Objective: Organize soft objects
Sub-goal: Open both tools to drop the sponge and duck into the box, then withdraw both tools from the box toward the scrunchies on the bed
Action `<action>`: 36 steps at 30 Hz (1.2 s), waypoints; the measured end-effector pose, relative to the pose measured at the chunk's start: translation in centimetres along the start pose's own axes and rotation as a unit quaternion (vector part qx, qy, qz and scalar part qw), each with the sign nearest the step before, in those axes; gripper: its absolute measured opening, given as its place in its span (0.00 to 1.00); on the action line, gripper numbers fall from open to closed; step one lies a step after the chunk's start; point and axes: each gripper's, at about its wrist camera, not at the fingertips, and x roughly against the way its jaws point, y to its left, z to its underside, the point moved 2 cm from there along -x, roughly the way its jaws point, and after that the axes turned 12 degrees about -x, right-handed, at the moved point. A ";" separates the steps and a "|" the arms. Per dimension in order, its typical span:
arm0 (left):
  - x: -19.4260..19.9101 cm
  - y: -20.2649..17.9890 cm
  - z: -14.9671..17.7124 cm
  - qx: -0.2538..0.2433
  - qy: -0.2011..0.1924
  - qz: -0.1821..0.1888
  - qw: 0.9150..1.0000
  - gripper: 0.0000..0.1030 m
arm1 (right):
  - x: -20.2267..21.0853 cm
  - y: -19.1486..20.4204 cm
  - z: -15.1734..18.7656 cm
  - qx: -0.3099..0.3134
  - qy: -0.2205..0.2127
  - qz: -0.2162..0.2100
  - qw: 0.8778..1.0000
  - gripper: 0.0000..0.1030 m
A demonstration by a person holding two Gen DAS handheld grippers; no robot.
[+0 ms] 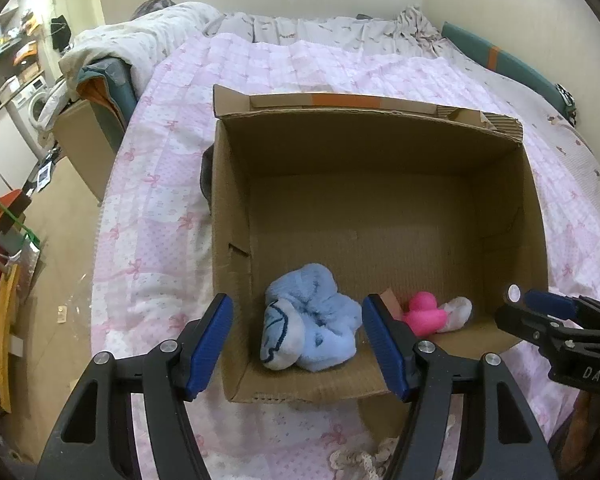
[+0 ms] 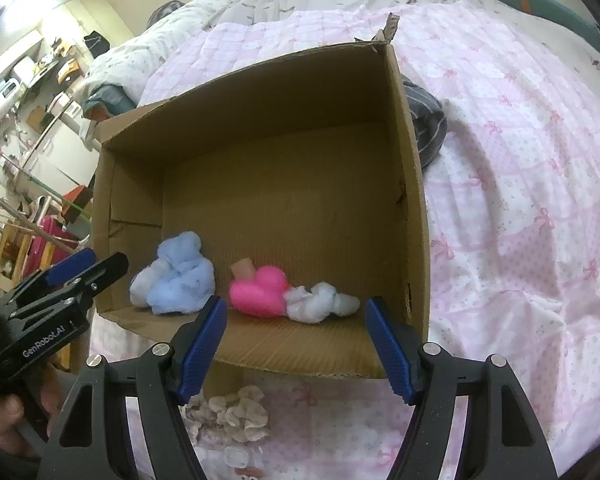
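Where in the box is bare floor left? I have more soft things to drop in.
Bare: the cardboard box's floor from the far wall to mid-box. Crowded: the near wall, lined by the blue plush, pink toy and white cloth.

I see an open brown cardboard box [image 1: 380, 152] holding three soft things along its 6 o'clock wall: a crumpled light-blue fleece bundle [image 1: 308, 320] at 7 o'clock, a bright pink plush duck [image 1: 422, 312] touching a small white-and-grey balled cloth [image 1: 458, 310].

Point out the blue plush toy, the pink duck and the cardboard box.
blue plush toy [image 1: 312, 316], left wrist view, fluffy middle
pink duck [image 2: 260, 292], right wrist view, body
cardboard box [image 2: 260, 92], right wrist view, far wall
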 end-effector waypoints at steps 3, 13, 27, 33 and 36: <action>0.5 0.3 0.2 0.003 -0.002 -0.002 1.000 0.62 | 0.3 -0.2 0.2 -0.001 -0.002 0.003 1.000 0.73; 2.8 0.5 1.3 -0.007 -0.011 -0.013 1.000 0.62 | 2.0 -1.2 0.8 -0.015 -0.015 0.009 1.000 0.73; 4.9 0.8 4.6 0.031 0.001 -0.007 0.999 0.62 | 4.3 -1.1 3.4 -0.001 -0.027 0.012 1.000 0.73; 5.0 -0.1 5.9 0.027 0.012 0.000 1.000 0.62 | 4.8 -1.7 4.5 -0.011 -0.023 0.009 1.000 0.73; 4.6 -0.3 6.5 0.032 0.022 0.003 0.999 0.62 | 4.9 -2.0 5.0 -0.018 -0.019 0.005 1.000 0.73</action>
